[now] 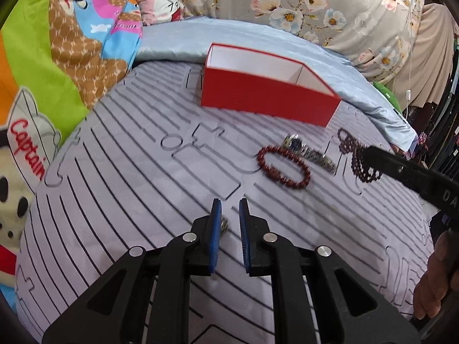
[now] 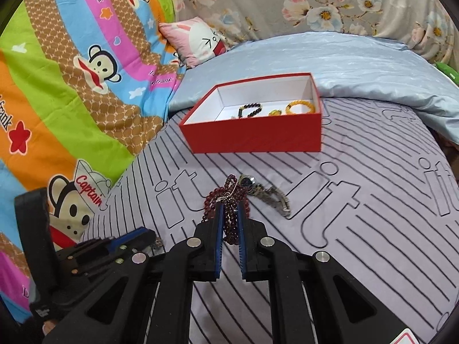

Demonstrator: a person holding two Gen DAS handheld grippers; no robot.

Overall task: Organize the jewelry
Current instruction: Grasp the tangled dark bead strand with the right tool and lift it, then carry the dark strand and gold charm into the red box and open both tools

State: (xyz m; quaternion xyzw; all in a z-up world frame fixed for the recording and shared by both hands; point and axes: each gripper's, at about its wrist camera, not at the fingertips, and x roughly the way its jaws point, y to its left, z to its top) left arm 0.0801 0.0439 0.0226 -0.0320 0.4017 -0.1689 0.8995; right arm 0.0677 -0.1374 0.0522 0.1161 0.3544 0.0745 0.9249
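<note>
A red open box (image 1: pixel 266 97) stands on the striped bedsheet; in the right wrist view the box (image 2: pixel 252 139) holds a dark bead bracelet (image 2: pixel 250 109) and a yellow bangle (image 2: pixel 299 108). My right gripper (image 2: pixel 231 209) is shut on a dark purple bead strand (image 2: pixel 226 200), which also shows in the left wrist view (image 1: pixel 355 157). A red bead bracelet (image 1: pixel 284 167) and a metal watch (image 1: pixel 308 152) lie on the sheet. My left gripper (image 1: pixel 229 203) is open, low over the sheet, with a small metallic piece (image 1: pixel 224 225) beside its left finger.
A colourful cartoon blanket (image 2: pixel 71 86) lies to the left. A light blue satin cover (image 2: pixel 358 66) and a floral cushion (image 2: pixel 315 3) lie behind the box. A pink pillow (image 2: pixel 198 40) sits at the back.
</note>
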